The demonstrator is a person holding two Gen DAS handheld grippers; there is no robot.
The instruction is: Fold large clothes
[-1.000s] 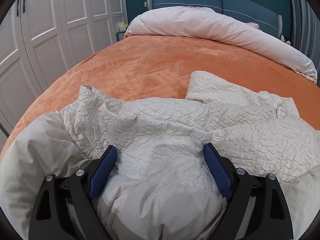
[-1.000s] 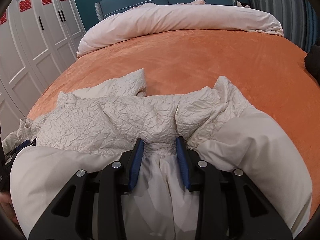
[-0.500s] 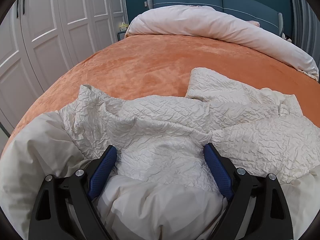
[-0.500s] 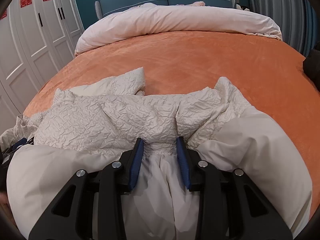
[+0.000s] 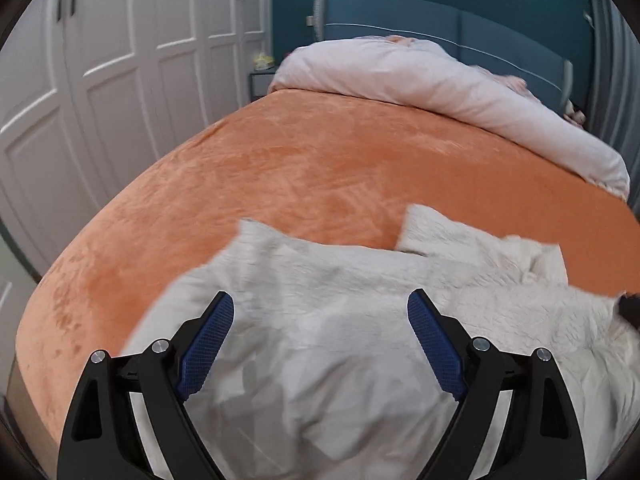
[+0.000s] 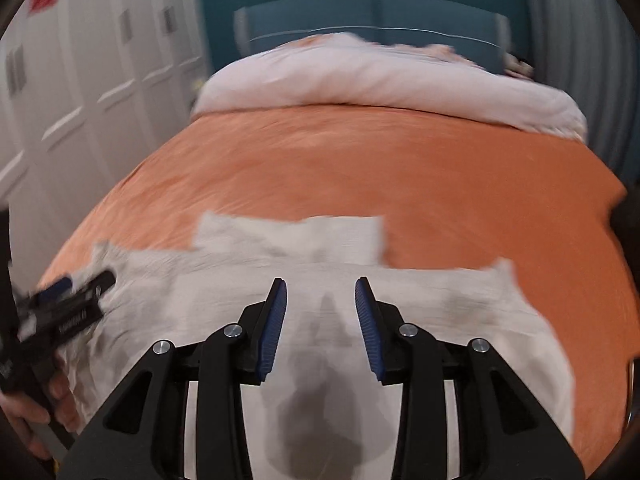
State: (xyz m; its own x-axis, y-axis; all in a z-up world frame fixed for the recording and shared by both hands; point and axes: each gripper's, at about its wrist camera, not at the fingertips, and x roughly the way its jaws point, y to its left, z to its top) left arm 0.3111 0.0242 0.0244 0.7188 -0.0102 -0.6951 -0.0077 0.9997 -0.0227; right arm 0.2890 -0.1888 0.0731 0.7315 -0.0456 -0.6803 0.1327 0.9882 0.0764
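On the near end of the bed, spread with an orange cover, lies the cream garment the task is about: a large piece with a crinkled, textured outer side and a smoother pale lining, which fills the foreground of both wrist views. It is not a neat stack yet, as far as the motion-blurred pictures show. One crinkled flap lies farther up the bed beyond the main body, the edges run unevenly, and the cloth near the cameras bunches and casts shadows. The left hand-held gripper has its jaws spread wide over the lining, and no cloth appears pinched between its blue pads; I read it as released. The right hand-held gripper stands at a narrower gap that has just been widening, with fabric below and between the pads but not visibly pressed by them, so it too looks let go. From the right wrist view the left tool shows at the garment's left edge, held by a hand. My judgement is that a fold has just been laid down and the work is somewhere in the middle: smoothing, squaring the edges and at least one more fold seem left. A rolled pale duvet at the headboard end is well apart from the garment.
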